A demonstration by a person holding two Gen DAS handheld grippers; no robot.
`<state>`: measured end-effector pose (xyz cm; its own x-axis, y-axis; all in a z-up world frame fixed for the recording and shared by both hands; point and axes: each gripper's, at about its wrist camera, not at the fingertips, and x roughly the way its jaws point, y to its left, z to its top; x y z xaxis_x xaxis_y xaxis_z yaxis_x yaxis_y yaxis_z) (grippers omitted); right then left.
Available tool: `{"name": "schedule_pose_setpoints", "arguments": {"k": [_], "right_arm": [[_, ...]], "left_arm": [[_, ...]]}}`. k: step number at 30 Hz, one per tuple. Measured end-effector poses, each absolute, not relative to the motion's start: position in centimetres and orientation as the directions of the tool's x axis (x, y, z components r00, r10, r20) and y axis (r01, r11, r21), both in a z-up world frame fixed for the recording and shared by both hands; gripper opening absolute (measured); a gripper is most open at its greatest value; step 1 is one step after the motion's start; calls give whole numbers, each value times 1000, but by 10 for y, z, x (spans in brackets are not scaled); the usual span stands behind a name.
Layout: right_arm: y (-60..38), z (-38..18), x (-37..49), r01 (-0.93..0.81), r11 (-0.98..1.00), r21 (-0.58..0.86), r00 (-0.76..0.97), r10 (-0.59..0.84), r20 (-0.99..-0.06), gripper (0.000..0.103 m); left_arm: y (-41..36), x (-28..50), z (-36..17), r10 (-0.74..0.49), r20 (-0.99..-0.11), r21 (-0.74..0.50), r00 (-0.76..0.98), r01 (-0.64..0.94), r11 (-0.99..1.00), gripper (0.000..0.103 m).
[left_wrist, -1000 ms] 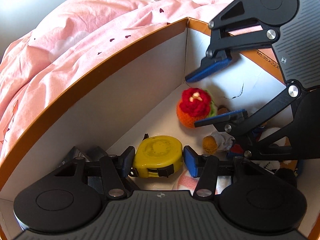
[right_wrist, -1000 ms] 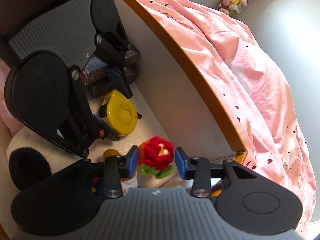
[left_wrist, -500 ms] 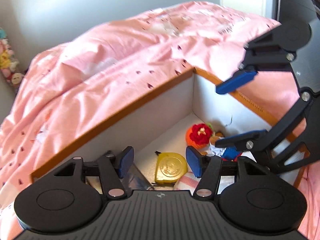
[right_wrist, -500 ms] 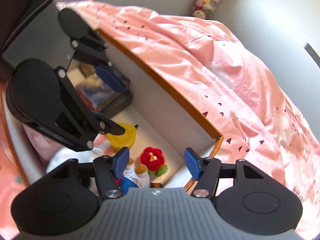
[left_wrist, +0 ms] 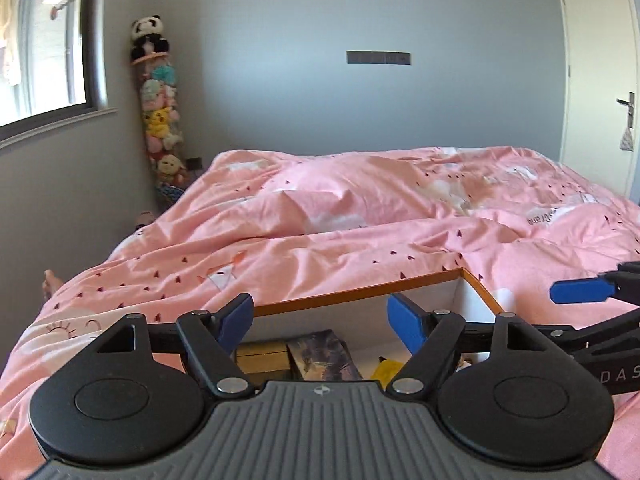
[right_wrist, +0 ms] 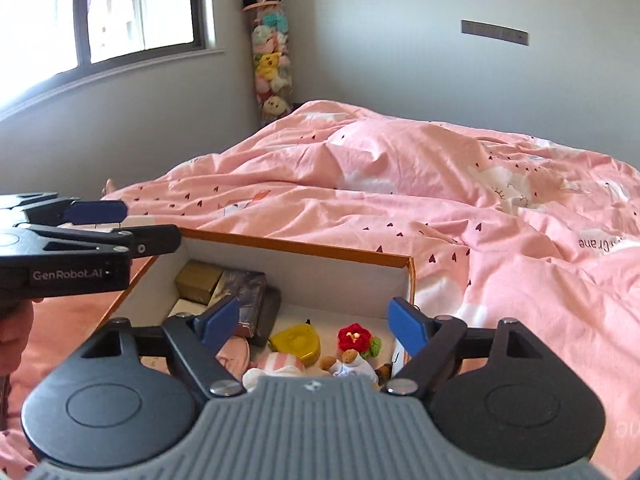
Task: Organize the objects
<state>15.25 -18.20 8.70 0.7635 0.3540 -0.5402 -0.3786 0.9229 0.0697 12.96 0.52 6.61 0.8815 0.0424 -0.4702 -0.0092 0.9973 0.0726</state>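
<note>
Hand-held grippers lifted clear, box [right_wrist: 352, 258] holding tape measure [right_wrist: 297, 341], crochet flower [right_wrist: 353, 336]

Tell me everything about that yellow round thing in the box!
The yellow tape measure is a rounded, shiny plastic case lying flat on the white floor of the open cardboard box. A raised round disc marks its top face, and a small dark tab pokes out at its far edge. A pink-striped plush toy lies against its near side; the crocheted red flower sits just right of it. Nothing grips it.
</note>
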Motion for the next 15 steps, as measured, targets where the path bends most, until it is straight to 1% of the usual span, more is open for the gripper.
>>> {"name": "schedule_pose_setpoints", "arguments": {"k": [2, 4, 7, 10, 15], "right_arm": [[-180, 82, 144, -342, 933, 115, 779, 350, -521, 83], [-179, 78, 131, -303, 942, 146, 801, 335, -496, 84], [-176, 72, 112, -272, 947, 174, 822, 322, -470, 92], [-170, 66, 95, -248, 956, 156, 842, 292, -454, 94], [-155, 48, 78, -182, 980, 81, 872, 199, -447, 95]], "left_arm": [[6, 117, 64, 82, -473, 75, 877, -53, 996, 90], [8, 106, 59, 92, -487, 60, 868, -73, 996, 90], [10, 92, 49, 100, -492, 31, 865, -97, 995, 90], [12, 80, 40, 112, -513, 21, 851, -118, 993, 90], [12, 70, 23, 122, -550, 6, 826, -143, 990, 90]]}}
